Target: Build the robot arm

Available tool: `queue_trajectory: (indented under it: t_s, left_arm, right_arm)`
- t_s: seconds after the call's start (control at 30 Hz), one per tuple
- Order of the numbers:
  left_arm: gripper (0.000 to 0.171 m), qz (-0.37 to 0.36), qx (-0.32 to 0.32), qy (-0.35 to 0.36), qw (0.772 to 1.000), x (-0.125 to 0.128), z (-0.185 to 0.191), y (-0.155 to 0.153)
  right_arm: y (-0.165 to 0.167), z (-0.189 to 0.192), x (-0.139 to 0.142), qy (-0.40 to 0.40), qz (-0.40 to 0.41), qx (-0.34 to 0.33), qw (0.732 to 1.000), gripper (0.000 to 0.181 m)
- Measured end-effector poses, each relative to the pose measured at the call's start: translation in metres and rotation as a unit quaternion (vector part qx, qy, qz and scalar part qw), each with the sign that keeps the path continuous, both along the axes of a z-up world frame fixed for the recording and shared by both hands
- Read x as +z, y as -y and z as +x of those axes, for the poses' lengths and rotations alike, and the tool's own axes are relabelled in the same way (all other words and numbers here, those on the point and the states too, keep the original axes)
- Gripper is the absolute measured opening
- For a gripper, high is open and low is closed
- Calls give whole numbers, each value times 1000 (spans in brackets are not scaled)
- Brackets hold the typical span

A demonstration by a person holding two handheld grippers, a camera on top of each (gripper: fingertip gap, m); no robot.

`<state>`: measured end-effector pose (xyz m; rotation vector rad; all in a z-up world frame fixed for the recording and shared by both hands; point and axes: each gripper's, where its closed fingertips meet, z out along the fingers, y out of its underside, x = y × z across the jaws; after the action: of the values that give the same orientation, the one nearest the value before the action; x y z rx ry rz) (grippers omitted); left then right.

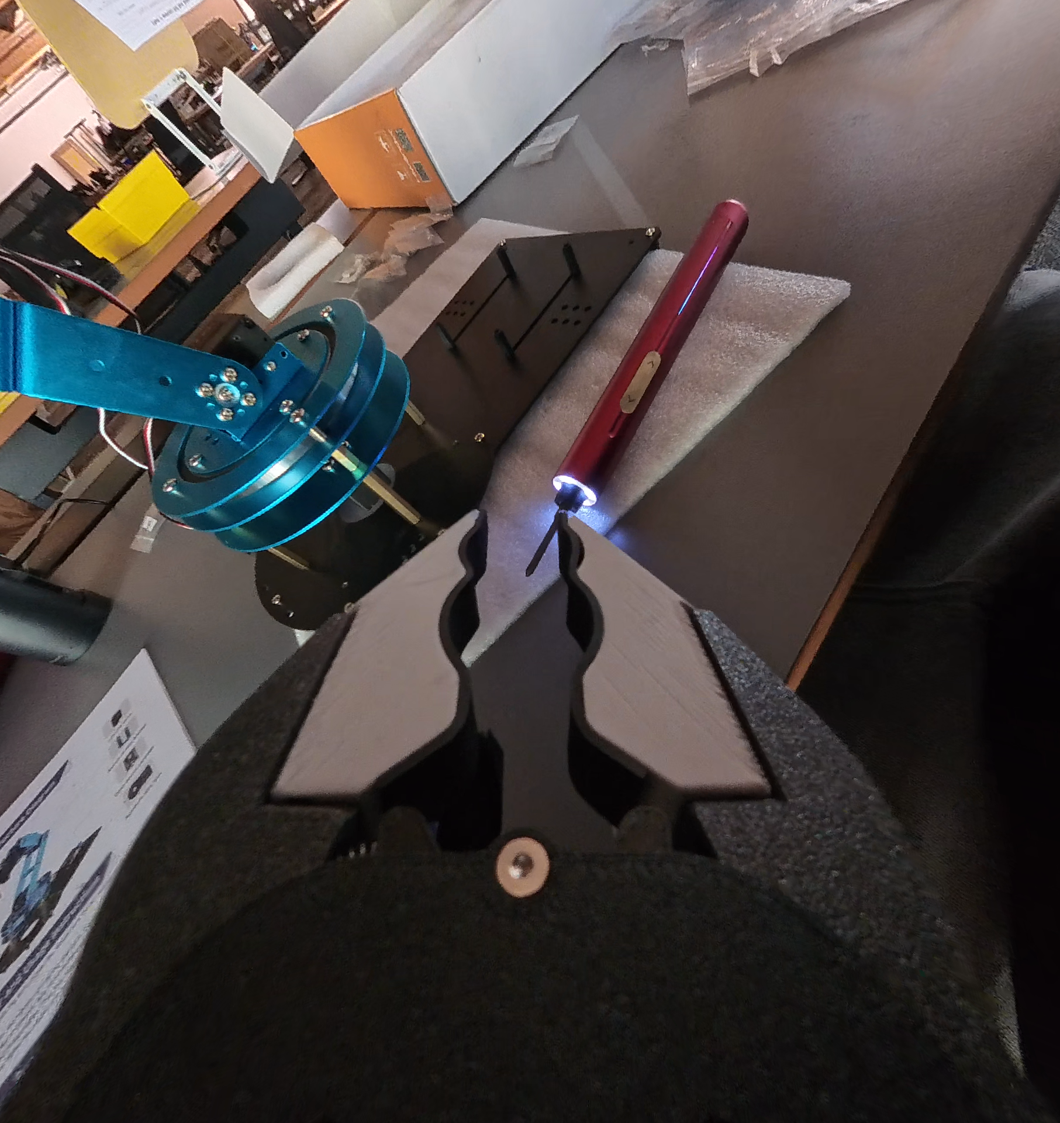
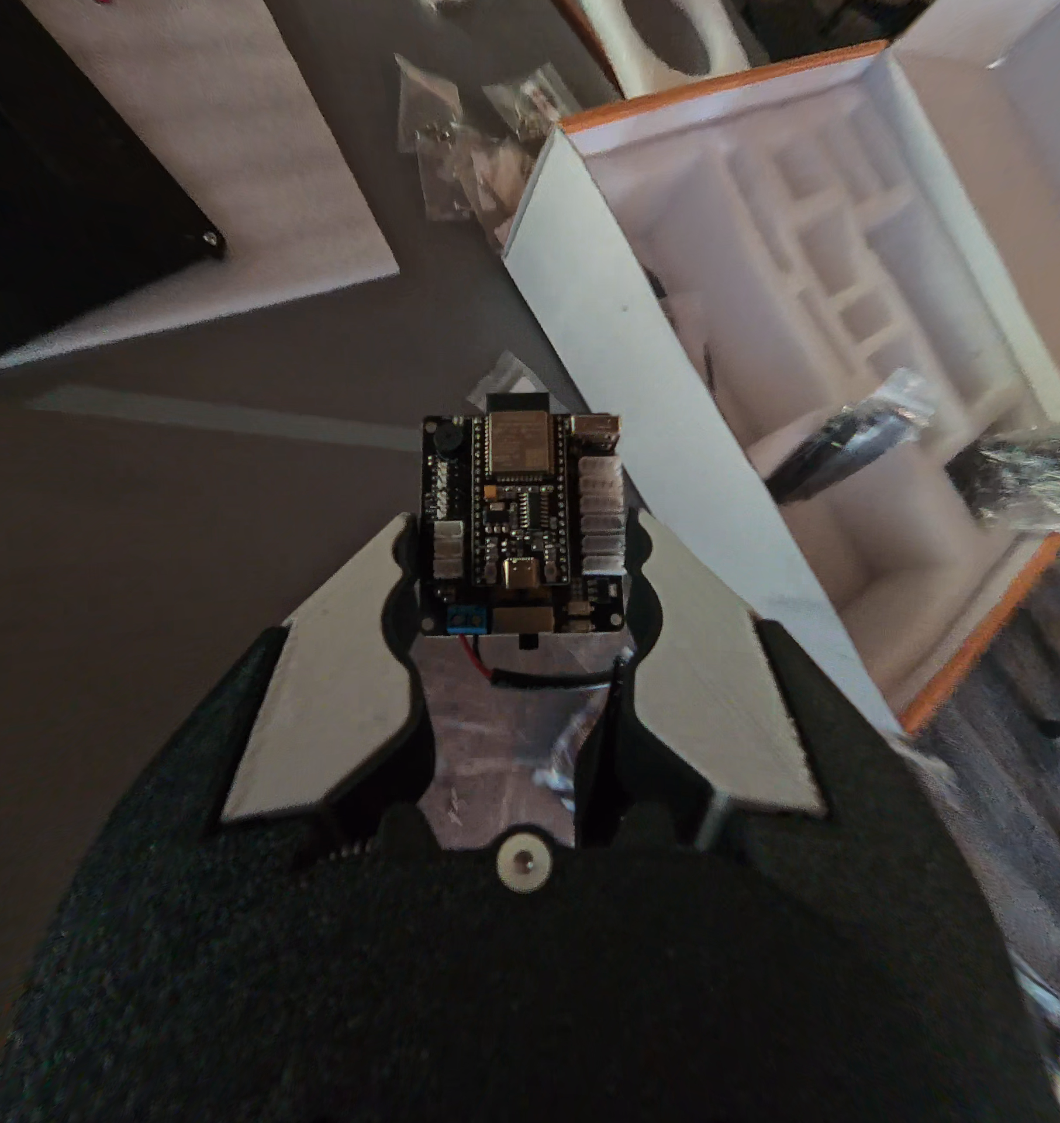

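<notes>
My left gripper (image 1: 522, 535) is open with a narrow gap and holds nothing. A red pen-shaped electric screwdriver (image 1: 649, 358) lies on a white foam sheet (image 1: 752, 316), its light ring lit. Its thin bit (image 1: 542, 547) reaches between my left fingertips, close to the right one. My right gripper (image 2: 521, 525) is shut on a black circuit board (image 2: 521, 486), gripped by its two side edges and held above the grey table. Red and black wires (image 2: 515, 674) hang from the board's near edge over a shiny plastic film.
A blue robot arm base of stacked discs (image 1: 284, 425) stands on a black plate (image 1: 515, 316) to the left. An open white and orange box (image 2: 819, 304) with foam insert and bagged parts is at the right. Small hardware bags (image 2: 454, 140) and a printed sheet (image 1: 59, 851) lie around. The left gripper's tips are roughly 40 cm from the right gripper's. The right gripper is farther from the red pen-shaped electric screwdriver (image 1: 649, 358), some 30 cm, than the left, some 8 cm.
</notes>
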<state>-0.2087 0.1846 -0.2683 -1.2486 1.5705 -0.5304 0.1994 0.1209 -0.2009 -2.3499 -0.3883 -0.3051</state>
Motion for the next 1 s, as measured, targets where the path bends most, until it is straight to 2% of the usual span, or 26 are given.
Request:
queue_trajectory:
  t_s: [0.23, 0.37, 0.47, 0.63, 0.8, 1.0]
  left_arm:
    - [22, 12, 4, 4, 1000, 1, 0, 0]
    - [22, 12, -1, 7, 1000, 2, -1, 1]
    - [22, 19, -3, 9, 1000, 3, -1, 3]
    - [21, 32, 0, 18, 999, 5, -2, 3]
    - [21, 27, 13, 16, 999, 5, -2, -1]
    - [22, -9, 26, 14, 1000, 5, -2, -8]
  right_arm:
    - [-94, -63, -53, -100, 4, -1, 995, 66]
    - [-137, -83, -73, -131, -23, -16, 991, 66]
    - [-161, -88, -85, -116, -50, -19, 992, 66]
    - [-177, -99, -106, -134, -76, -25, 988, 66]
    - [-176, -98, -109, -198, -56, -36, 978, 67]
    - [-174, -100, -107, -217, -33, -7, 976, 67]
